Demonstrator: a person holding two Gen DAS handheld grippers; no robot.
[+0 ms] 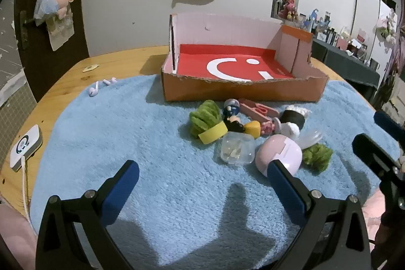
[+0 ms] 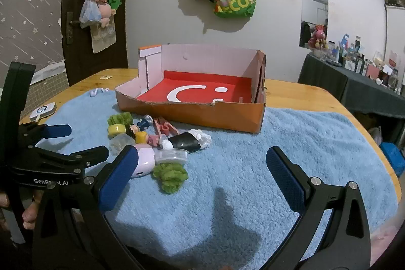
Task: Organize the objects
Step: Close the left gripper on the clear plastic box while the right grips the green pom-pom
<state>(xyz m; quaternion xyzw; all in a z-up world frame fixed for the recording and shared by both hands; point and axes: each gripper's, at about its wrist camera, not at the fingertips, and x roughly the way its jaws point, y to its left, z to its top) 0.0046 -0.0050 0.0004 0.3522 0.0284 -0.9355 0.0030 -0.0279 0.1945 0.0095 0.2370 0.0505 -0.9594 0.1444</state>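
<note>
An open orange cardboard box (image 1: pixel 243 90) with a red floor stands empty on the blue towel; it also shows in the right wrist view (image 2: pixel 202 115). In front of it lies a pile of small things: a green plush with a yellow base (image 1: pixel 206 119), a clear plastic case (image 1: pixel 236 149), a pink earbud case (image 1: pixel 278 156), a green yarn ball (image 1: pixel 317 156), a black-and-white toy (image 1: pixel 293 119) and pink scissors (image 1: pixel 255 109). My left gripper (image 1: pixel 202 172) is open and empty, just short of the pile. My right gripper (image 2: pixel 202 166) is open and empty, to the right of the pile.
Two white earbuds (image 1: pixel 101 86) lie at the towel's far left edge. A white device with a cable (image 1: pixel 25 147) sits on the wooden table at the left. A dark counter with many bottles (image 2: pixel 367 82) stands to the right of the table.
</note>
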